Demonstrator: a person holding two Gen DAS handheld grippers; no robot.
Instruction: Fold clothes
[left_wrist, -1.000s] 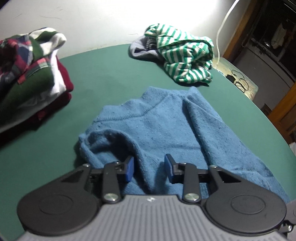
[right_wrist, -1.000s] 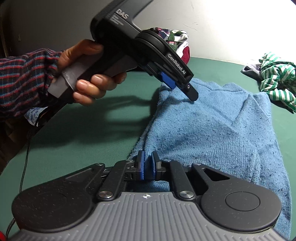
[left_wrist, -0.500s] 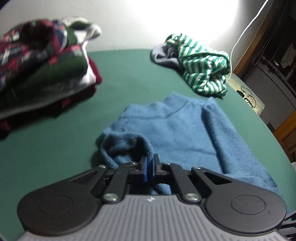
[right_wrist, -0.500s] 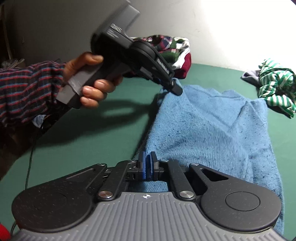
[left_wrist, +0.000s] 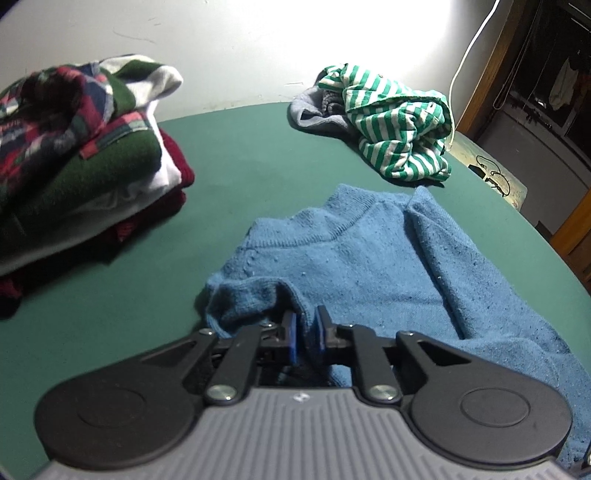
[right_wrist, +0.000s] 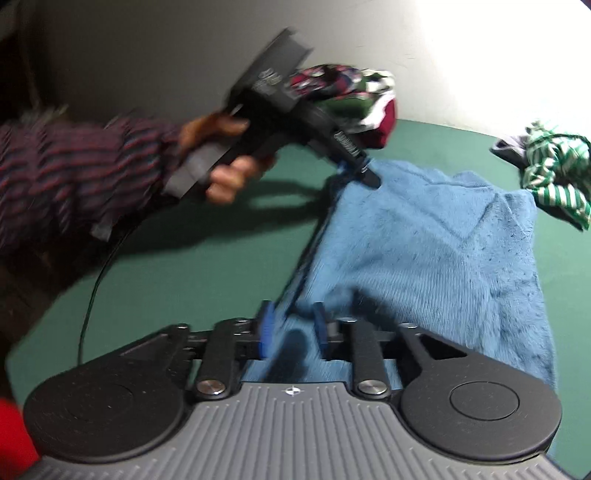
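While both claws ease apart | left claw (left_wrist: 306, 334) opening, sweater (left_wrist: 369, 266) fold between pads | right claw (right_wrist: 291, 330) releasing hem, previously pinched | sweater on green surface (left_wrist: 240, 155) | side fold placed.

A hard light source burns out the white wall (left_wrist: 369, 44) at upper right in both views — pure glare, no detail there. The green table (left_wrist: 258, 155) is evenly but dimly lit, and the doorway (left_wrist: 546, 74) at far right sinks into darkness. The left wrist view is sharp at centre; its plaid clothes pile (left_wrist: 66, 122) is soft. The right wrist view is motion-blurred throughout — the striped sleeve (right_wrist: 74, 173) smears most. Fisheye curvature bends the table rim.
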